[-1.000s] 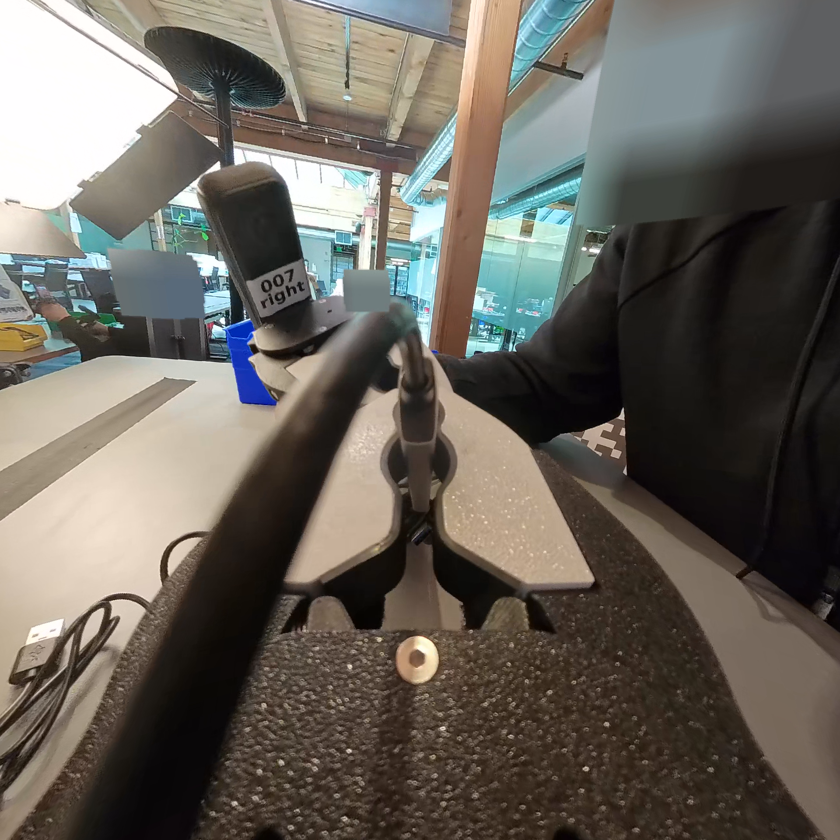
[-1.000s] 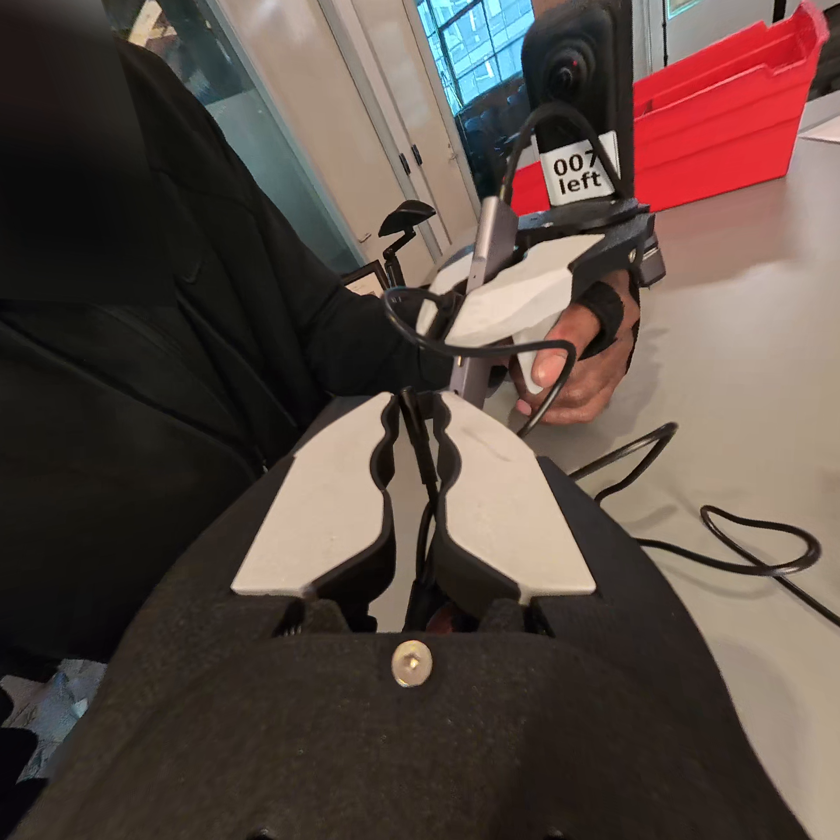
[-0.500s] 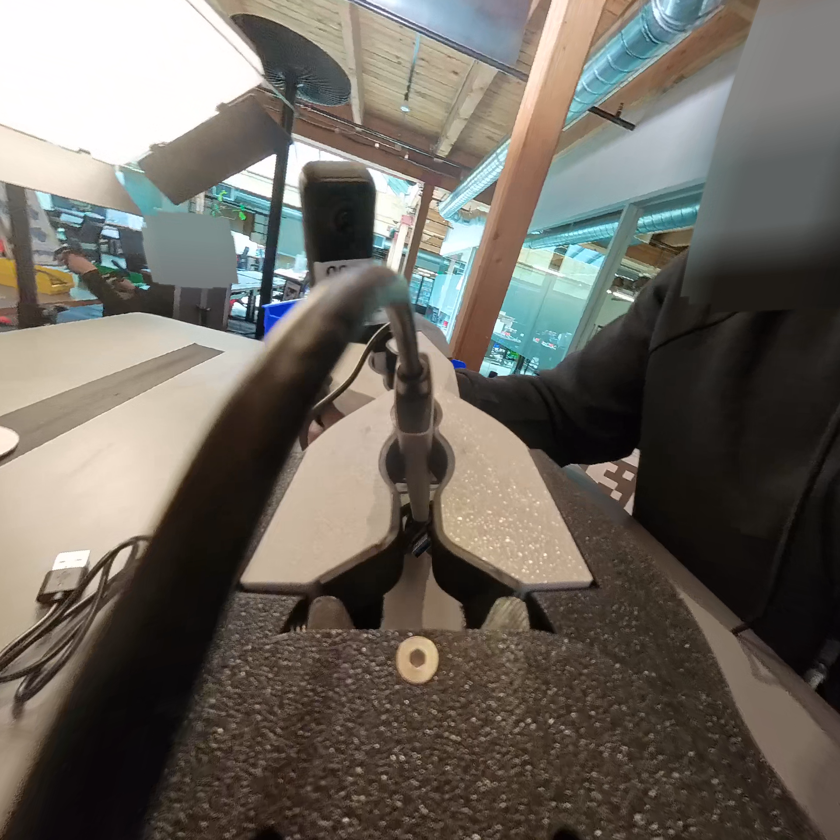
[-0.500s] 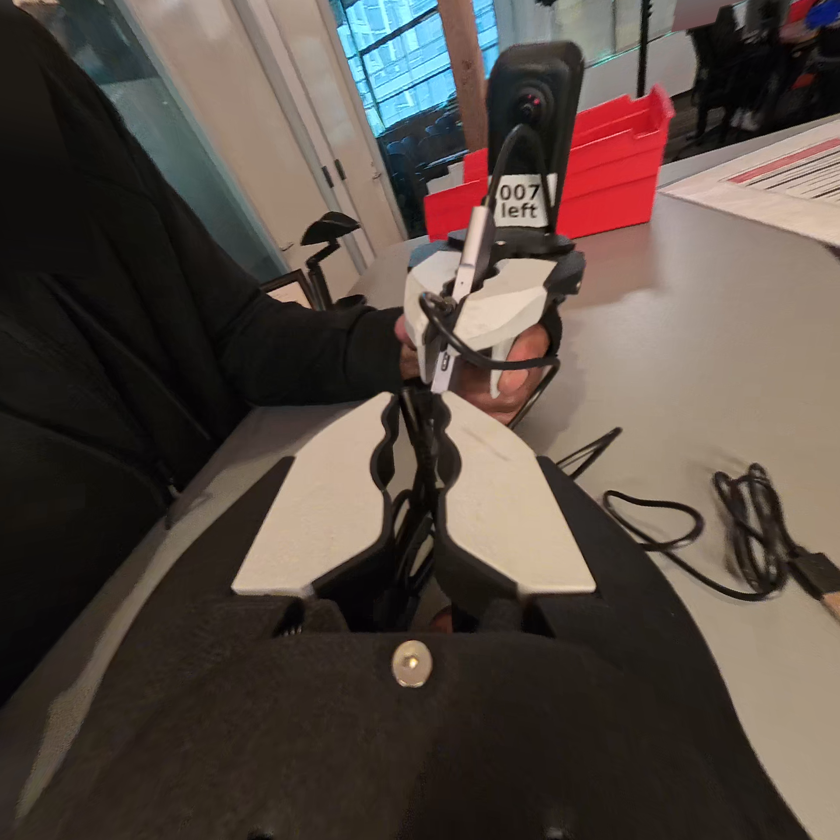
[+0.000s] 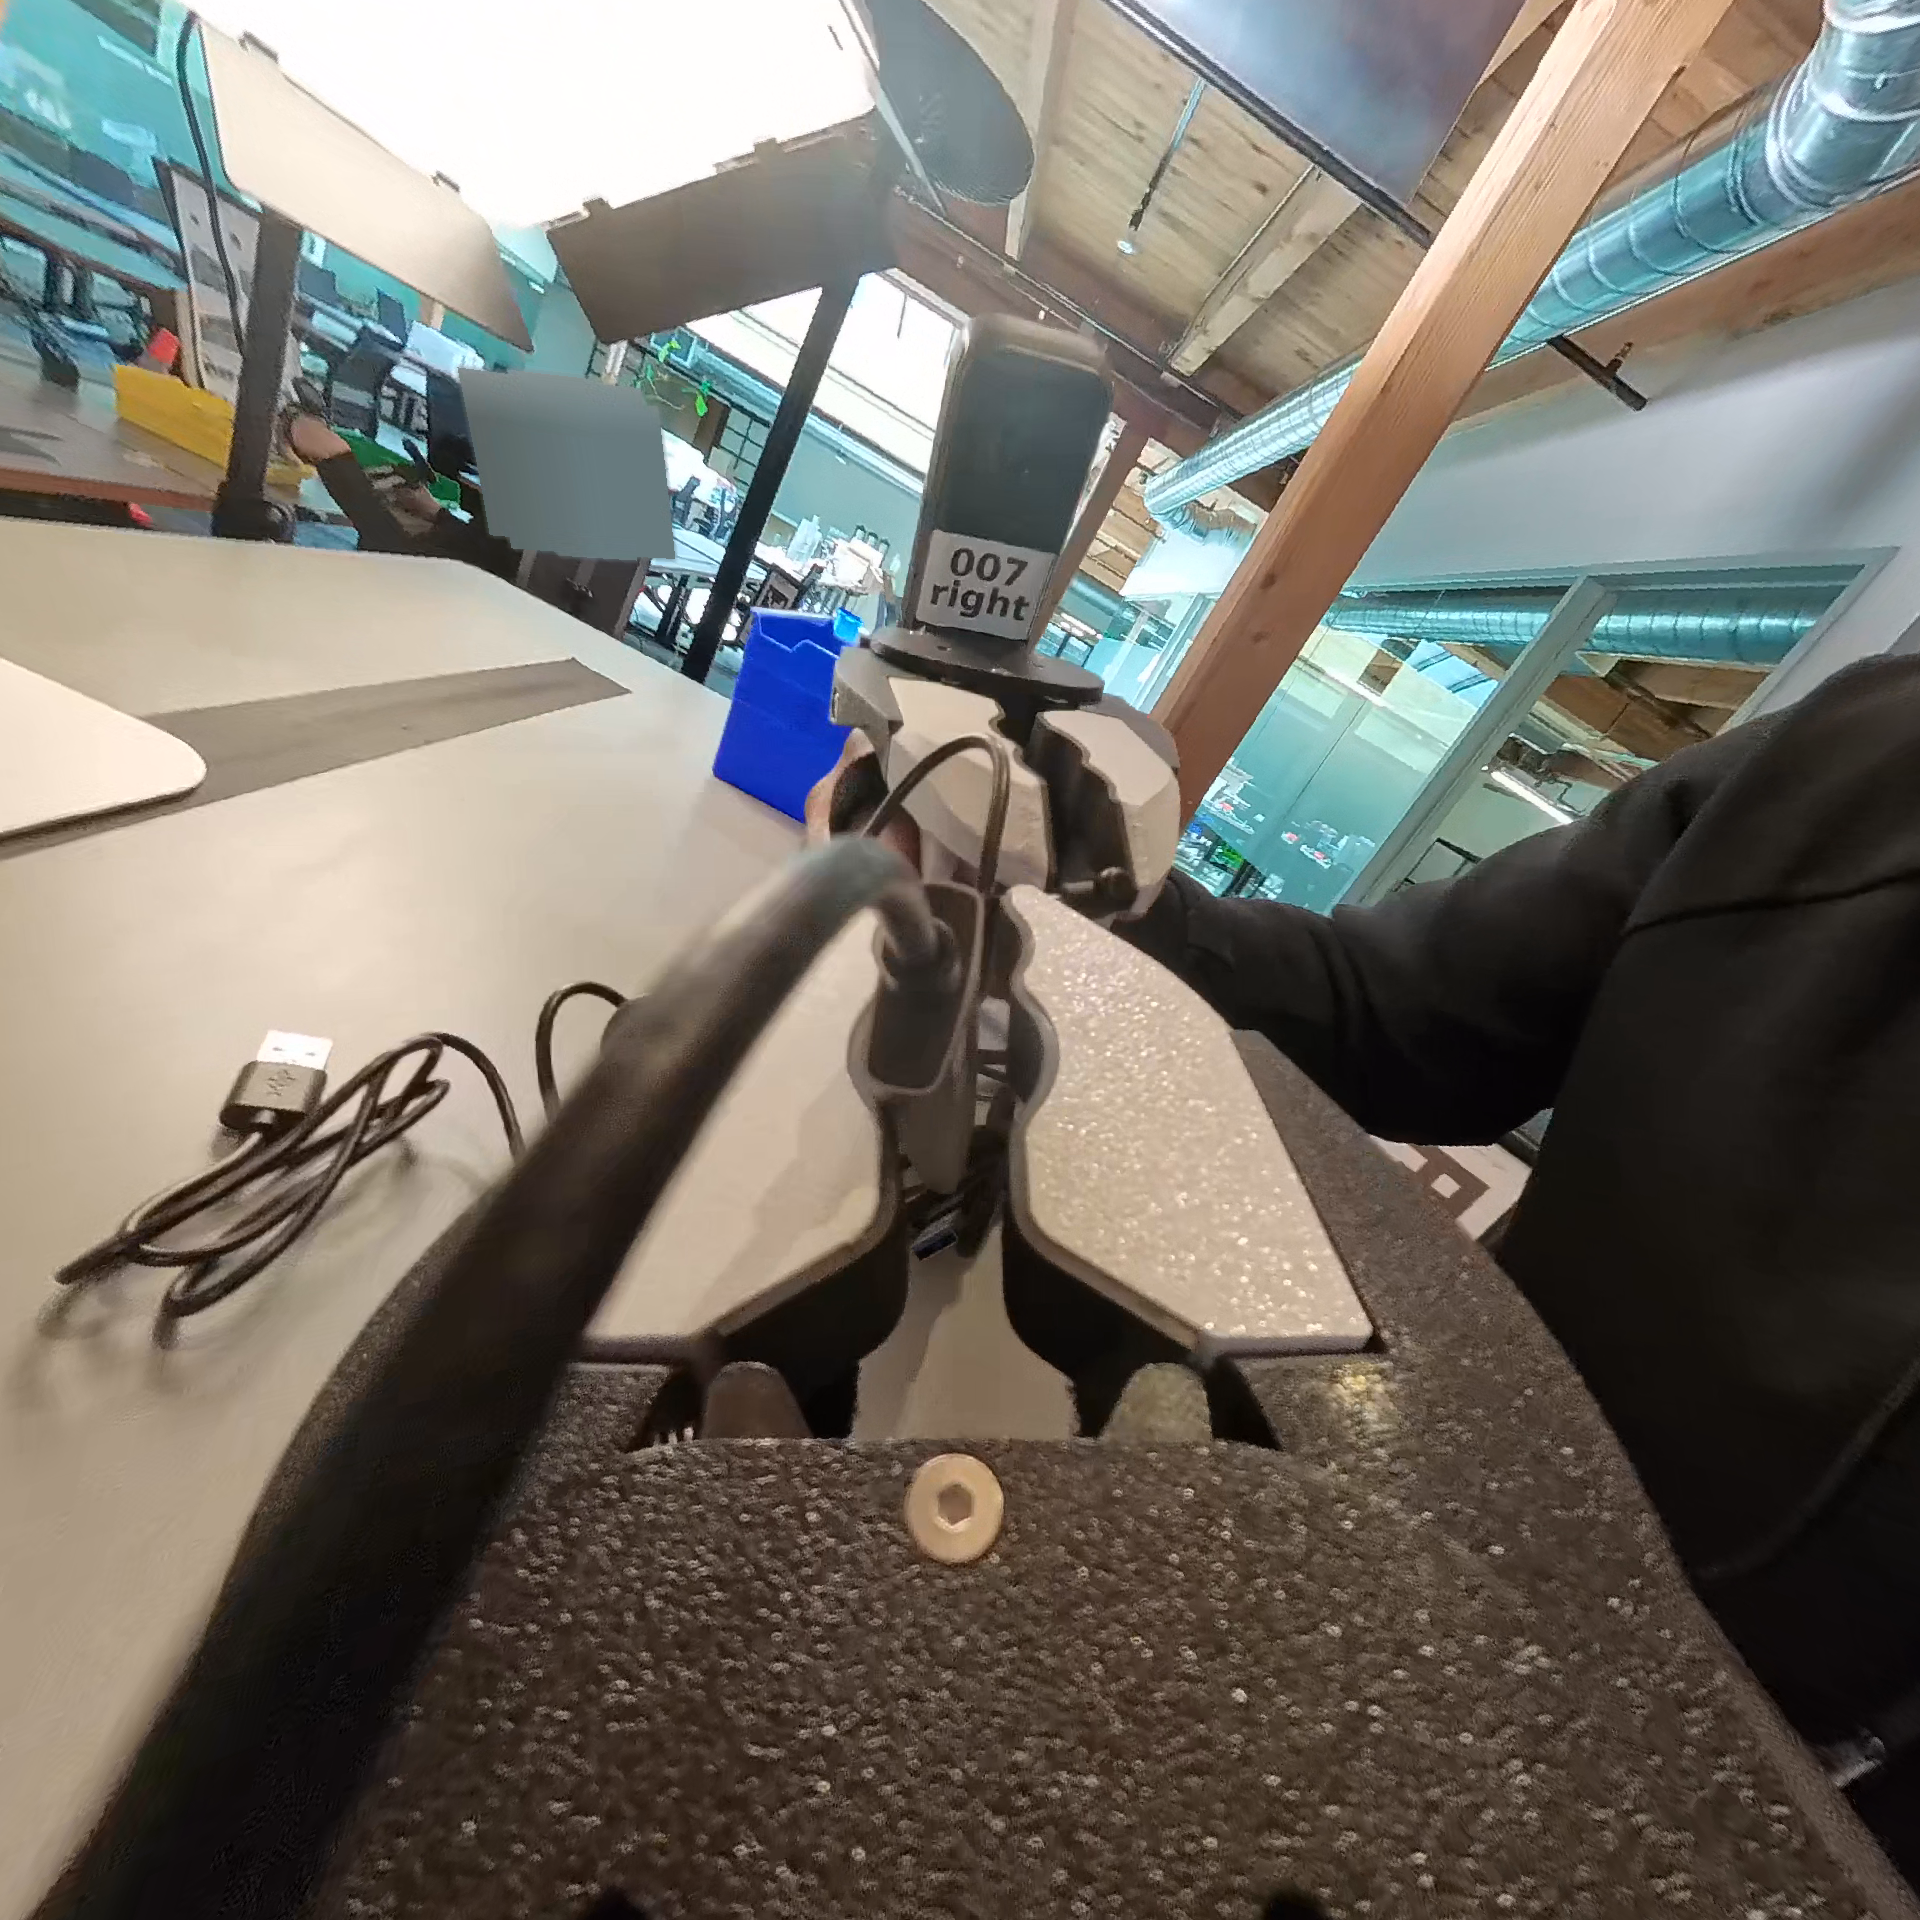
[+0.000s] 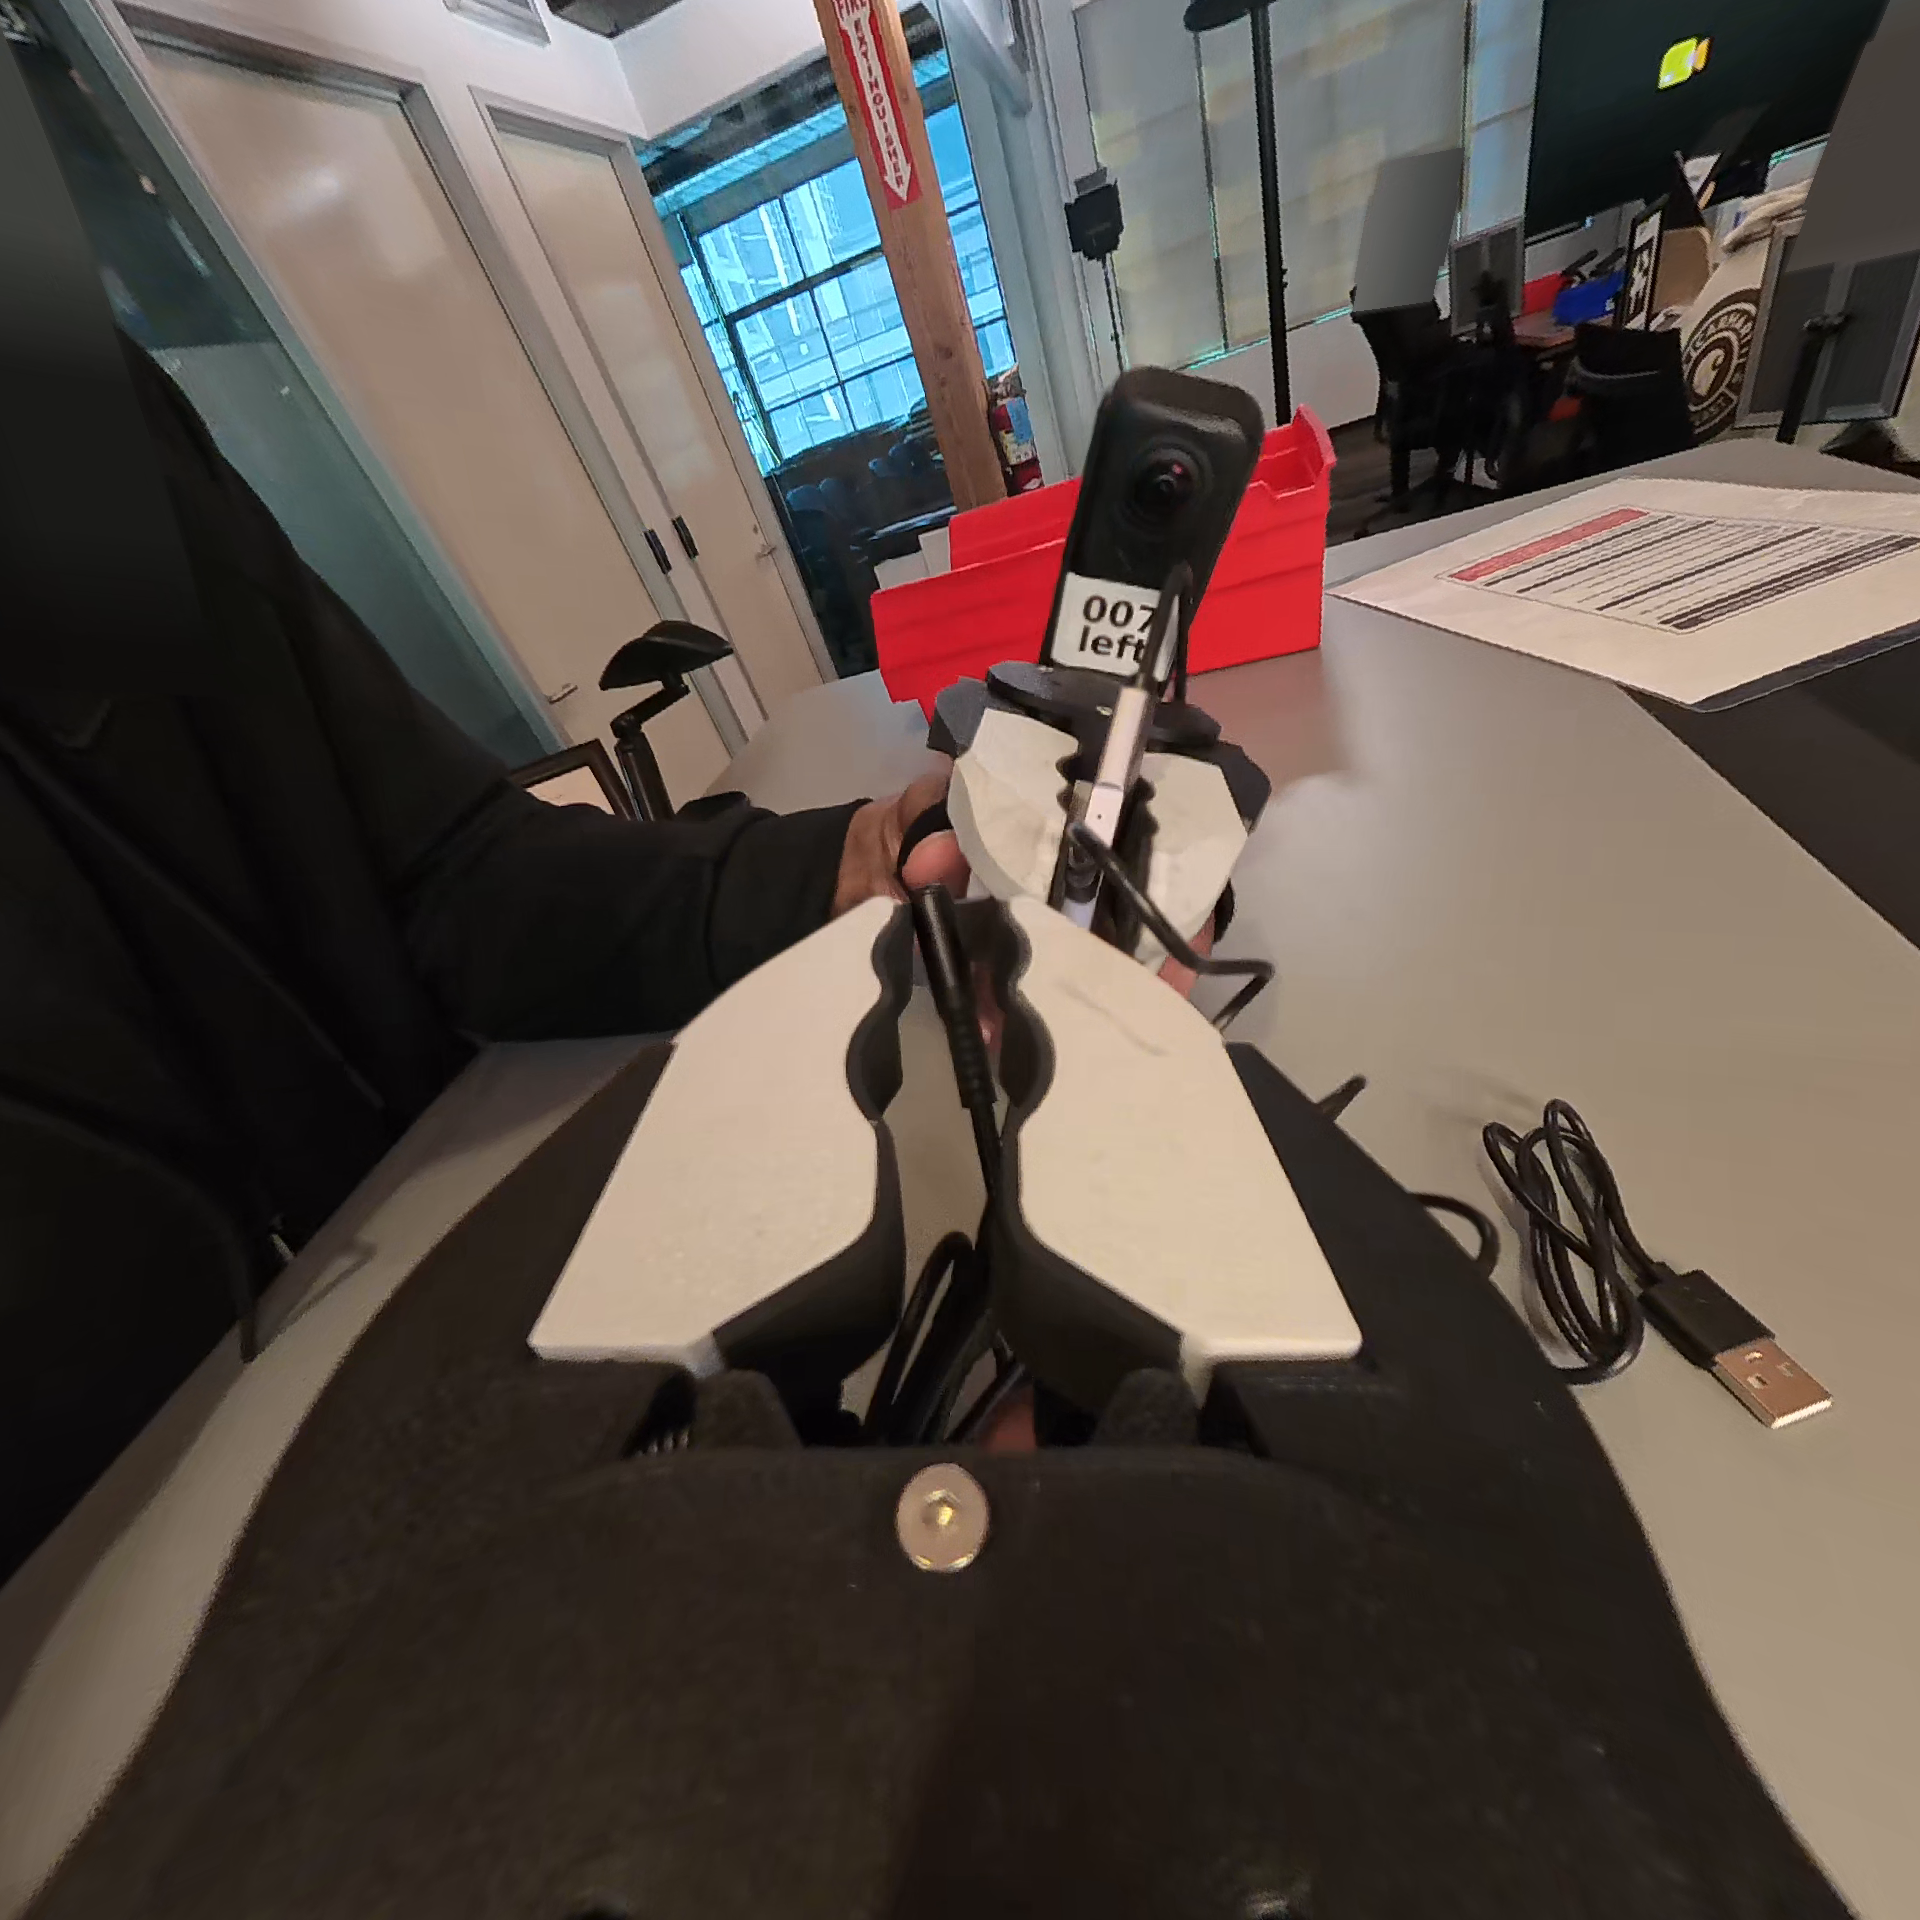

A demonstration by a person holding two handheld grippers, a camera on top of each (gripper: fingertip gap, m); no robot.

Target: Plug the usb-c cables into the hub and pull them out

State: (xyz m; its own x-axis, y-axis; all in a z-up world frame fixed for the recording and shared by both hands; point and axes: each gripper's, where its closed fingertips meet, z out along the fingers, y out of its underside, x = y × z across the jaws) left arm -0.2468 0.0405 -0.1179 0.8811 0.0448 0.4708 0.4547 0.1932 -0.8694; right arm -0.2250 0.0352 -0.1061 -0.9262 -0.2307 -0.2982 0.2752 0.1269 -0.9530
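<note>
In the left wrist view my left gripper [image 5: 971, 920] is shut on the slim grey hub [image 5: 914, 1049], which stands upright between the fingers. The hub's thick black lead [image 5: 582, 1174] arcs back to the left. In the right wrist view my right gripper [image 6: 951, 920] is shut on the black usb-c cable plug [image 6: 945, 987]; its tip points up and is free, apart from the hub [image 6: 1117, 758]. The left gripper [image 6: 1101, 821] faces it a short way ahead. A thin black cable [image 6: 1174, 935] loops from the hub's lower end. The right gripper [image 5: 1023, 790] also shows in the left wrist view.
A coiled black cable with a USB-A plug [image 6: 1704, 1320] lies on the grey table [image 6: 1558, 883]; it also shows in the left wrist view [image 5: 275, 1086]. A red bin [image 6: 1278, 592] and a printed sheet [image 6: 1662, 571] lie behind. A blue bin [image 5: 779, 717] stands far off. The grippers are tip to tip, or close to it.
The two grippers have drawn apart and both views have swung down toward the table. The plug tip, close against the hub a second ago, now stands clear of it.
</note>
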